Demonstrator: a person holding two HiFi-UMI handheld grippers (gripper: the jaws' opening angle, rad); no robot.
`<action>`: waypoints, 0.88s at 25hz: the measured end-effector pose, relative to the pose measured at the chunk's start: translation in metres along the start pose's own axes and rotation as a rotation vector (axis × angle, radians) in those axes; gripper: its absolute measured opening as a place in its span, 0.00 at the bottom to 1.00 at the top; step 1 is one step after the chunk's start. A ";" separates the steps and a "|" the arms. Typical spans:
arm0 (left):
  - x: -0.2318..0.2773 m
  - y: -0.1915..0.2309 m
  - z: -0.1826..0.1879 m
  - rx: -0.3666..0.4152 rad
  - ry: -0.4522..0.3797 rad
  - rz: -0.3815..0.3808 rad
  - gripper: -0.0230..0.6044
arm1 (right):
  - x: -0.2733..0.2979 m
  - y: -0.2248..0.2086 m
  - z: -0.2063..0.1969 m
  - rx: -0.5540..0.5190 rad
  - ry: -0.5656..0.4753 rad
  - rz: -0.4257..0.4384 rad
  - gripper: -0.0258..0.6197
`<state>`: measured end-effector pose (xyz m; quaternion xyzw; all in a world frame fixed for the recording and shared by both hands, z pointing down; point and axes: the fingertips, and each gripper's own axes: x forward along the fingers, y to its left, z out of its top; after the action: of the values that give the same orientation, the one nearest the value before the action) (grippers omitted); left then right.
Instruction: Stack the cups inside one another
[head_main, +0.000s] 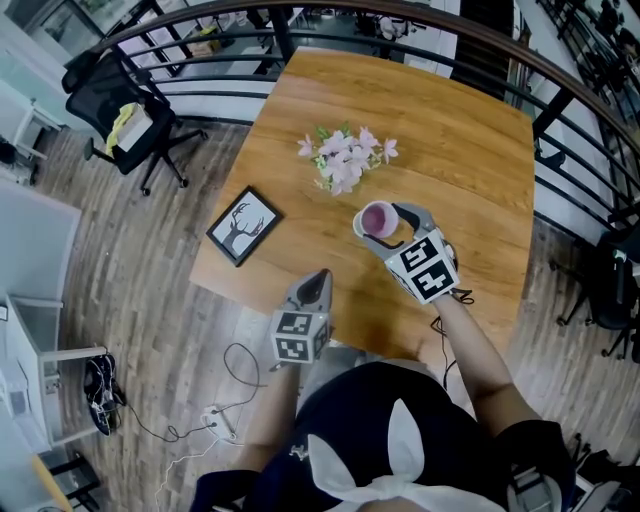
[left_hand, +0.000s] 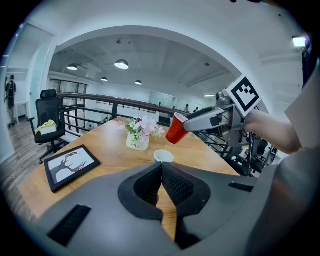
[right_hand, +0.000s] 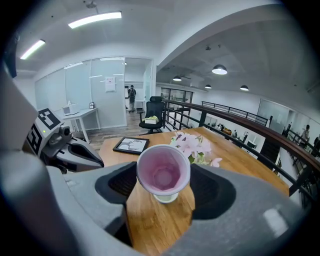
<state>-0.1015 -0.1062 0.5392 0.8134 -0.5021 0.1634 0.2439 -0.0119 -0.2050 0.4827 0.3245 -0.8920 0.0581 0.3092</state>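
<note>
Our right tongs (head_main: 388, 222) grasp the red cup (head_main: 376, 219), tilted in the air above the white cup (left_hand: 163, 156) on the wooden surface (head_main: 470, 150); our left tongs (head_main: 318, 281) are clenched, empty; flowers (head_main: 345, 158) and a framed picture (head_main: 243, 225) share the surface; a railing (head_main: 560, 100) and an office chair (head_main: 120, 110) stand beyond.

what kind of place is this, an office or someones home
Most likely an open-plan office or lab, perhaps on an upper level. A black office chair stands by the wooden table, a long railing curves round the table, and glass-walled rooms sit under strip lighting.
</note>
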 end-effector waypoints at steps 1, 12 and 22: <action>0.002 0.000 0.000 -0.002 0.001 0.000 0.06 | 0.003 -0.001 -0.002 0.006 0.008 0.005 0.55; 0.009 0.011 -0.008 -0.032 0.026 0.027 0.06 | 0.037 -0.005 -0.030 0.039 0.094 0.061 0.55; 0.013 0.016 -0.014 -0.052 0.029 0.046 0.06 | 0.060 -0.011 -0.051 0.083 0.121 0.090 0.56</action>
<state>-0.1105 -0.1140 0.5607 0.7925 -0.5215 0.1675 0.2684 -0.0152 -0.2305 0.5583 0.2923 -0.8823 0.1282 0.3460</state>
